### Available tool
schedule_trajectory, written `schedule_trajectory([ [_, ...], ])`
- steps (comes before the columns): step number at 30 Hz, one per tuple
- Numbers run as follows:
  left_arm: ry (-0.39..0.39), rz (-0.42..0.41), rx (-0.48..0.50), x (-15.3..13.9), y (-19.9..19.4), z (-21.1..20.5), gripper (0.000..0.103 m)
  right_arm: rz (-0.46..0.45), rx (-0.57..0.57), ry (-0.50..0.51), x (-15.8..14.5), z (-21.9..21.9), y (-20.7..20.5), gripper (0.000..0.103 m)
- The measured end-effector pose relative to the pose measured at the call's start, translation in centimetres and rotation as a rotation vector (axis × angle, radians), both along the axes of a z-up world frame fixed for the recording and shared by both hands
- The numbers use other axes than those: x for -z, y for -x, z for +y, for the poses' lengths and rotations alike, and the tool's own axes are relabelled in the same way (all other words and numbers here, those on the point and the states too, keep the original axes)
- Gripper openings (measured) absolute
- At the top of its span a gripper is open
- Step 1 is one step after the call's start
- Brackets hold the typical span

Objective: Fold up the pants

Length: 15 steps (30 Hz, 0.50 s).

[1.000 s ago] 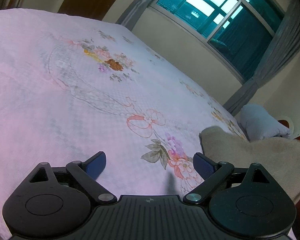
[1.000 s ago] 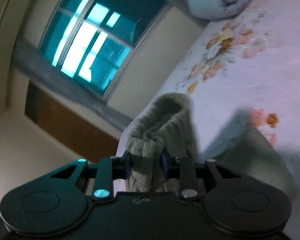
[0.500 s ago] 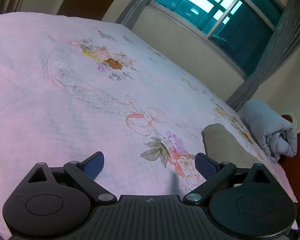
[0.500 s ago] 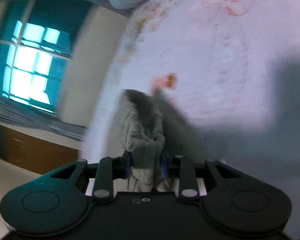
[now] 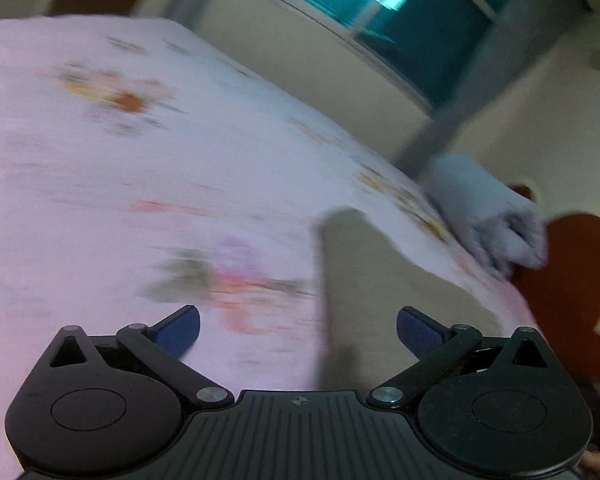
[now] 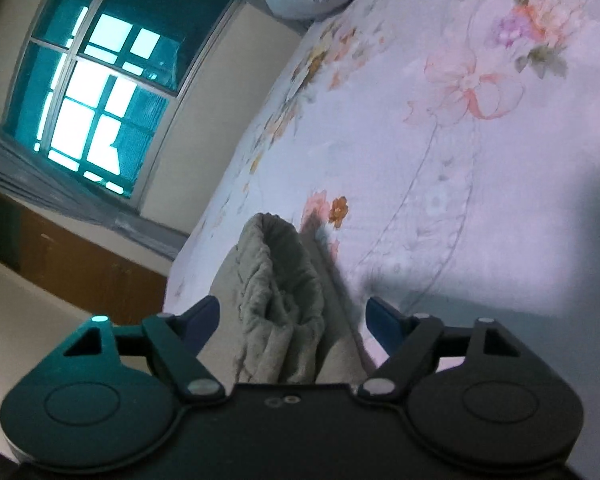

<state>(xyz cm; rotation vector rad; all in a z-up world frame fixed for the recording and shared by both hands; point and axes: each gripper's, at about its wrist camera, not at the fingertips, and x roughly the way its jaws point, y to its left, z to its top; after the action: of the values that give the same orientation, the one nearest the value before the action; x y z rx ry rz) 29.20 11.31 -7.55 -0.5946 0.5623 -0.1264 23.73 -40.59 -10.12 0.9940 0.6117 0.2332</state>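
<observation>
1. I am watching my right gripper (image 6: 290,320) opening its blue-padded jaws. A bunched fold of the grey-beige fleece pants (image 6: 278,292) is standing between the pads, which are no longer pressing on it.
2. My left gripper (image 5: 298,330) is spreading to its widest with nothing between its pads; only sheet and a strip of flat cloth are showing beyond them.
3. The pants are lying on the pale pink floral bedsheet (image 6: 440,184). In the right view they are rising from 6 o'clock toward the centre as a crumpled ridge. In the left view they (image 5: 380,280) are lying flat, running from 6 o'clock out toward 3 o'clock.
4. I am judging the task as partway: one fold looks laid over and is being let go. The cloth is looking lumpy where I am releasing it, so smoothing and probably a further fold are remaining.
5. The right view is giving me the thick gathered edge and its dark shadow on the sheet, which the blurred left view is not showing.
6. The left view is giving me the garment's flat outline and the reddish wooden headboard (image 5: 572,280) at 3 o'clock. The rolled grey quilt (image 5: 488,216) is sitting at 2 o'clock there, at 12 o'clock in the right view.
</observation>
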Motion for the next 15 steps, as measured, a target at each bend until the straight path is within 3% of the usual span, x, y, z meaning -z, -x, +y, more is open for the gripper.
schedule_trajectory([
  [6,0.017,0.116,0.178,0.2,-6.5,-3.1,0.103,0.04,-0.173,-0.03,0.9,0.4,-3.9,0.075],
  [15,0.224,0.166,0.241,2.9,-11.9,-2.6,0.103,0.076,-0.35,-0.082,1.4,0.2,-7.6,0.08],
])
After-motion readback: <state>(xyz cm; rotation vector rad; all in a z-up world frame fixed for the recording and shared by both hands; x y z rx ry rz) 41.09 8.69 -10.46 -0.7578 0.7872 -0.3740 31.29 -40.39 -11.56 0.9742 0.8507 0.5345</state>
